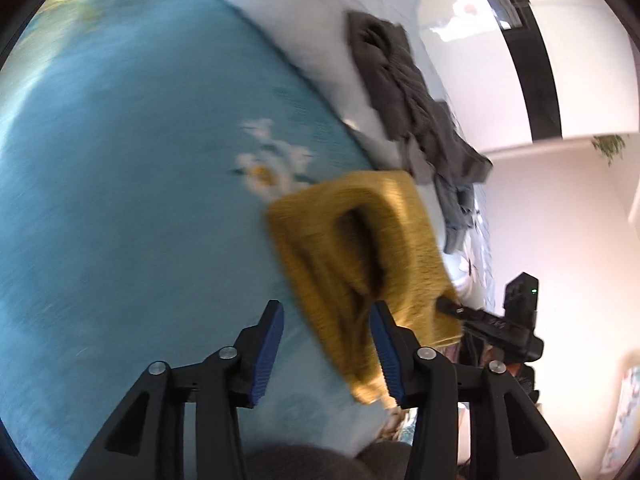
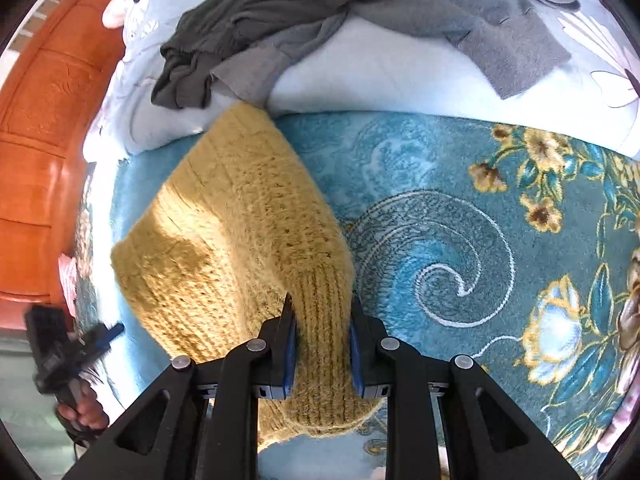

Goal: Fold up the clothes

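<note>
A mustard-yellow knitted sweater (image 2: pixel 240 240) hangs folded over a teal floral blanket (image 2: pixel 440 208) on the bed. My right gripper (image 2: pixel 322 320) is shut on the sweater's ribbed edge and holds it up. In the left wrist view the sweater (image 1: pixel 360 248) hangs in front and to the right of my left gripper (image 1: pixel 326 336), which is open and holds nothing; its right finger overlaps the sweater. The right gripper (image 1: pixel 500 324) shows at the sweater's right edge. The left gripper (image 2: pixel 72 356) shows at the lower left of the right wrist view.
A heap of dark grey clothes (image 2: pixel 320 12) lies on the pale blue sheet (image 2: pixel 380 76) beyond the blanket, and shows in the left wrist view (image 1: pixel 404 92). An orange wooden headboard (image 2: pixel 44 140) stands at the left. White walls (image 1: pixel 560 208) lie to the right.
</note>
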Motion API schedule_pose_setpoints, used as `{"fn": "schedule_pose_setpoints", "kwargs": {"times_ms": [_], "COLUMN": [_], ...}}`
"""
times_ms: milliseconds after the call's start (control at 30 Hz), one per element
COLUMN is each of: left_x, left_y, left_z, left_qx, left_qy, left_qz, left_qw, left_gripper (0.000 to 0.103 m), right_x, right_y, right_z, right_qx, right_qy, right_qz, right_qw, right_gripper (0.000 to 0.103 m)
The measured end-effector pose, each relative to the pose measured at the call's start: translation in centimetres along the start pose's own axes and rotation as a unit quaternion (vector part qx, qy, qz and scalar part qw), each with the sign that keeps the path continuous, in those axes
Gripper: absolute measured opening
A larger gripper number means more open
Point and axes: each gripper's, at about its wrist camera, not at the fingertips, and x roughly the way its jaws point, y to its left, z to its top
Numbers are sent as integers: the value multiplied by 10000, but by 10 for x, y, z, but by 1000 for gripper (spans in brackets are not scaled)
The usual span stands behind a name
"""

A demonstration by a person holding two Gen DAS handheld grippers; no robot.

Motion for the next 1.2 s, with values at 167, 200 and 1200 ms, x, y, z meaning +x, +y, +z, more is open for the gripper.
{"fn": "schedule_pose_setpoints", "kwargs": {"times_ms": [167,200,1200], "left_x": [37,43,24], "left_y": [-24,-26,3], "left_z": [29,31,31], "left_qx": [109,102,675], "left_qy": [130,176,149], "left_qz": [-4,0,515], "left_qw": [9999,9998,9963], "left_gripper": [60,60,69], "right_x": [-2,-3,11], "right_y": [-15,-16,-54], "right_z": [-7,-9,-128], "right_qx": [194,201,2846], "right_qy": [-188,-226,-1111], "right_qz": [208,205,1355], "right_qw": [9994,9993,9425], "right_gripper": [30,30,58]}}
